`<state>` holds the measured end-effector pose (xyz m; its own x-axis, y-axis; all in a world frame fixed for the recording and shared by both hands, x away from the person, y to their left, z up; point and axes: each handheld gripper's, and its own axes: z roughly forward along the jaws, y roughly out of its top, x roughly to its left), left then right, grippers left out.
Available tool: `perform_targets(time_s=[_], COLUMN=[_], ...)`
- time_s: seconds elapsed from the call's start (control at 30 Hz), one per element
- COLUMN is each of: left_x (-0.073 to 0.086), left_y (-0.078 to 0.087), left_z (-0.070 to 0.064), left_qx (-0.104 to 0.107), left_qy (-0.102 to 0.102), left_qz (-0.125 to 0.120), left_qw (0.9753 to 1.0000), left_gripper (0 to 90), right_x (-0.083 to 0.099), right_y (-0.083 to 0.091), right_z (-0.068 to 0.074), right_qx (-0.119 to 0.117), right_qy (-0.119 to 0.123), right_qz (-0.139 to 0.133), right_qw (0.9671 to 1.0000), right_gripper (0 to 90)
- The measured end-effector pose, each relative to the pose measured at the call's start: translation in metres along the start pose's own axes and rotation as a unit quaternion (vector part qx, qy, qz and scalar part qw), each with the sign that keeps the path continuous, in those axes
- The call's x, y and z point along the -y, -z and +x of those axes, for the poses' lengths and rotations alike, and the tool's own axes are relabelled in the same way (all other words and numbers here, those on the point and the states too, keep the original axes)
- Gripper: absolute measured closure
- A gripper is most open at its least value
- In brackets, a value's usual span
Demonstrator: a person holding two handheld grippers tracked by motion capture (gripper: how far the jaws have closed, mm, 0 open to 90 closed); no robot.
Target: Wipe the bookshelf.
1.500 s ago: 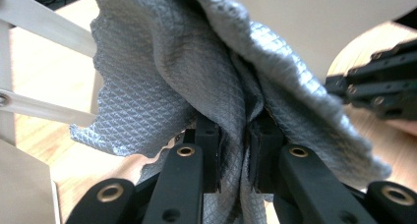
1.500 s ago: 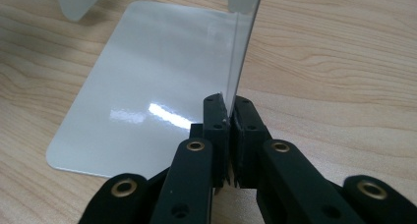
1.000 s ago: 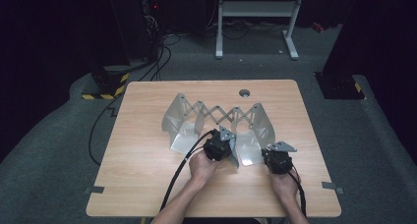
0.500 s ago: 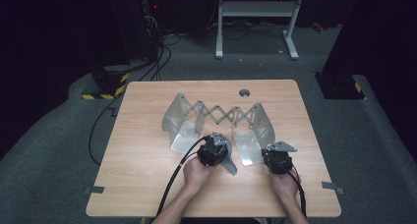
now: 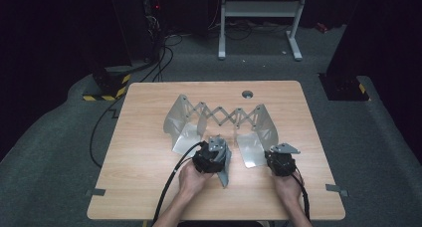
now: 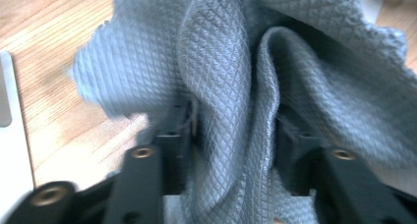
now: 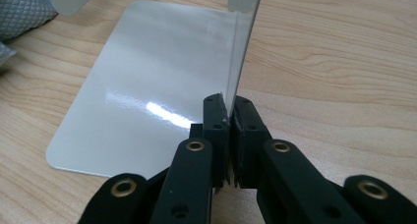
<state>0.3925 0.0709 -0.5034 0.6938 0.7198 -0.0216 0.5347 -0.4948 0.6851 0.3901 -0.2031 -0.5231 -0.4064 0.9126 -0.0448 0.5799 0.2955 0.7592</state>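
Observation:
A silver metal rack (image 5: pixel 221 115) with a scissor lattice and panels at both ends stands mid-table. My left gripper (image 5: pixel 214 155) hovers in front of it, shut on a grey quilted cloth (image 5: pixel 225 167) that hangs down to the tabletop. In the left gripper view the cloth (image 6: pixel 231 76) bunches between the jaws of my left gripper (image 6: pixel 231 130). My right gripper (image 5: pixel 278 157) is at the rack's right end. In the right gripper view my right gripper (image 7: pixel 230 111) is shut on the thin upright panel (image 7: pixel 243 42), beside a flat glossy plate (image 7: pixel 147 86) lying on the wood.
The wooden table (image 5: pixel 149 187) has a round cable hole (image 5: pixel 247 93) near its far edge. Cables run off the left side to the floor. A white stand (image 5: pixel 259 18) and dark equipment are beyond the table. A corner of the cloth (image 7: pixel 19 10) lies far left.
My left gripper has drawn back a little toward the person with the cloth, which now hangs lower in front of the rack. My right gripper has stayed in place.

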Motion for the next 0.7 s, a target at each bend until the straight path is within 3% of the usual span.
perform_targets(time_s=[0.3,0.7], left_x=[0.000,0.005], left_y=[0.010,0.035], left_z=[0.005,0.017], left_qx=[0.000,0.006], left_qy=[0.019,0.044], left_qz=[-0.016,-0.047], left_qw=[0.9997,0.9979], left_gripper=[37.4,35.6], right_x=[0.000,-0.001], right_y=[0.000,-0.001], right_z=[0.000,0.001], right_qx=[0.000,-0.001], right_qy=[0.000,0.005], right_qz=[0.001,0.003], right_qw=[1.0000,1.0000], right_gripper=[86.4,85.8])
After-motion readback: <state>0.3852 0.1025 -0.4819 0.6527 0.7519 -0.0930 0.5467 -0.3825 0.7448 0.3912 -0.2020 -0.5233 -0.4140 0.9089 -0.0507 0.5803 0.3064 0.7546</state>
